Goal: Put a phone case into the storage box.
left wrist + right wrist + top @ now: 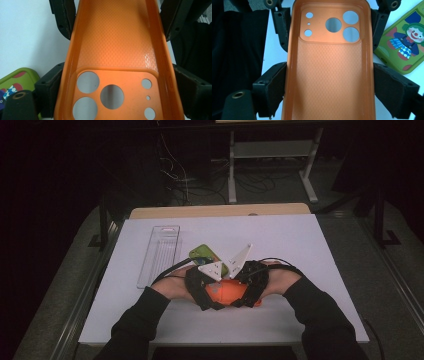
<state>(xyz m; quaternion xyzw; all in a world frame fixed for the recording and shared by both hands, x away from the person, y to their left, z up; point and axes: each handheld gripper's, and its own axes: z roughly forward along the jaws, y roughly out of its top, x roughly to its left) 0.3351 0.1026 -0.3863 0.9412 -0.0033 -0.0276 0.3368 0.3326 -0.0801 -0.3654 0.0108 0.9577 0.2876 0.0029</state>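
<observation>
An orange phone case (225, 292) is held between both grippers low over the white table top (300, 250), its open inside facing up. My left gripper (206, 295) is shut on the end with the camera holes (112, 96), its jaws pressing both long sides (117, 85). My right gripper (246, 294) is shut on the other end (329, 85), so the two grippers face each other. In the right gripper view the camera holes (333, 24) lie at the far end. A green phone case with a clown picture (204, 254) (404, 42) (15, 82) lies flat just behind.
A clear plastic tray (160, 252) lies lengthwise on the left half of the white top. A wooden table edge (220, 211) shows behind the white top. Beyond it stand a metal desk frame (272, 150) and cables on a dark floor.
</observation>
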